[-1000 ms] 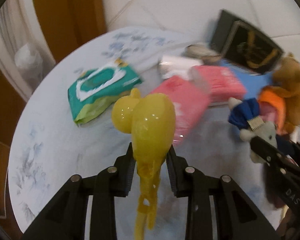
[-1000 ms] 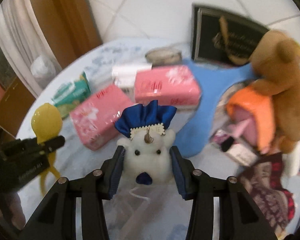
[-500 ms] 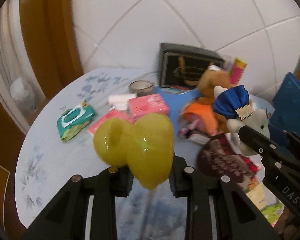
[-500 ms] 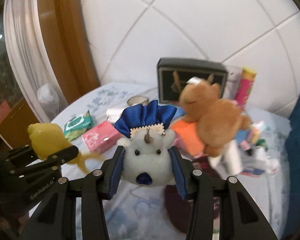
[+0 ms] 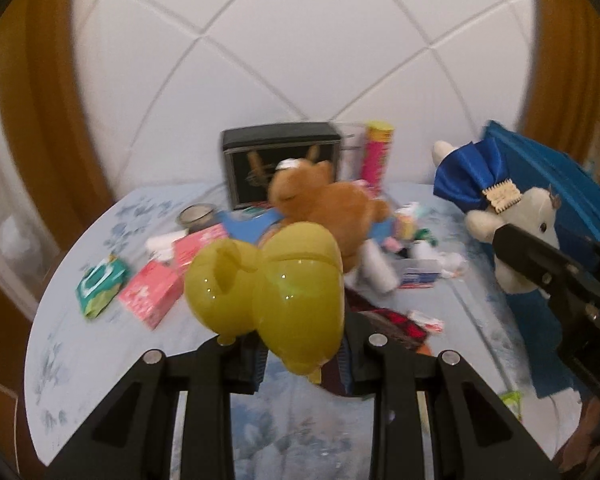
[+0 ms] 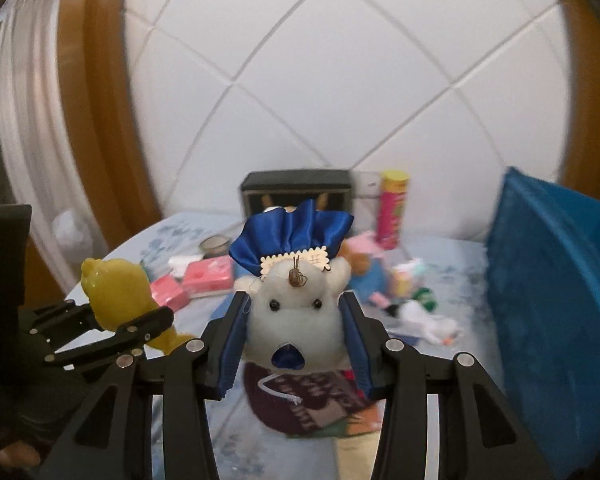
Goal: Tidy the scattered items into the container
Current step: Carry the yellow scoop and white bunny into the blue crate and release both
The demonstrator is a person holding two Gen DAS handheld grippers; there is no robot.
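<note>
From the left wrist camera, the left gripper (image 5: 302, 354) squeezes a shiny yellow plastic duck toy (image 5: 268, 300) between its two black fingers. The jaws are only a little way apart, clenched on the duck's thin bottom end, so its fat round body sticks up in front. That grip looks small for such a smooth toy. I think it could tip or slip out if the hand swings fast. Down below, on the round table with the pale blue flowery cloth (image 5: 72, 344), more things wait: a fluffy brown teddy bear (image 5: 324, 204), pink tissue packs (image 5: 152, 292) and a green wipes pack (image 5: 100, 286).

From the right wrist camera, the right gripper (image 6: 296, 340) hugs a soft white plush animal with a shiny blue bow (image 6: 296, 300). The blue pads press on both cheeks, jaws partly open around its head. The big blue plastic container (image 6: 552, 300) stands at the right, near the toy. Its tall wall is close, so the toy could bump the rim and land outside.
</note>
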